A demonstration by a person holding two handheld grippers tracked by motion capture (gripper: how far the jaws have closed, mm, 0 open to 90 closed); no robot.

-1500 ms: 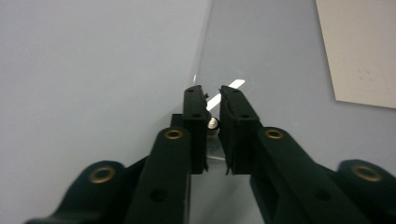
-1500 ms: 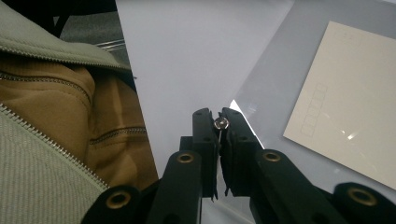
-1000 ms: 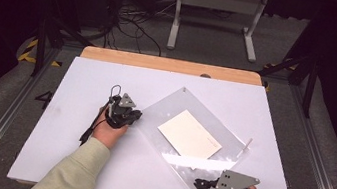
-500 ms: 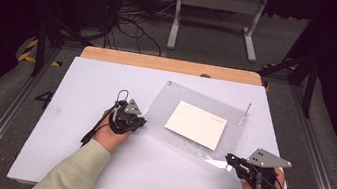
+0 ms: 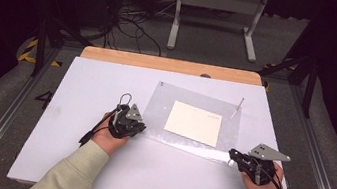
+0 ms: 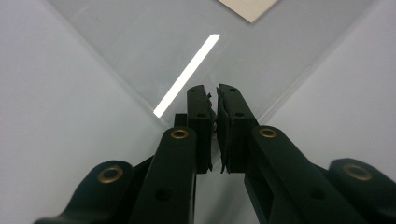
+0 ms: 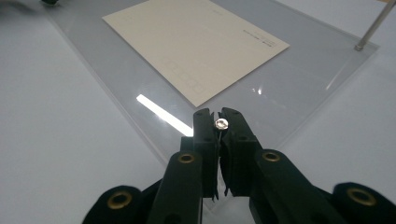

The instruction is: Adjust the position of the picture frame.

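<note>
**Ann:** High view has the clear acrylic sheet (image 5: 193,121) lying flat on the white table (image 5: 70,161), centre-right of frame, long axis running left to right, tilted slightly down toward the right. A cream card (image 5: 193,123) sits mid-sheet.

**Ben:** And the claws?

**Ann:** Left claw (image 5: 137,127) pinches the sheet's lower-left corner, jaws narrow. Right claw (image 5: 232,154) is at the lower-right corner; the right gripper view shows its jaws nearly together on a small shiny pin head (image 7: 220,123).

**Ben:** Anything else?

**Ann:** A thin metal pin (image 5: 237,108) stands near the sheet's upper-right corner, leaning right.
</note>
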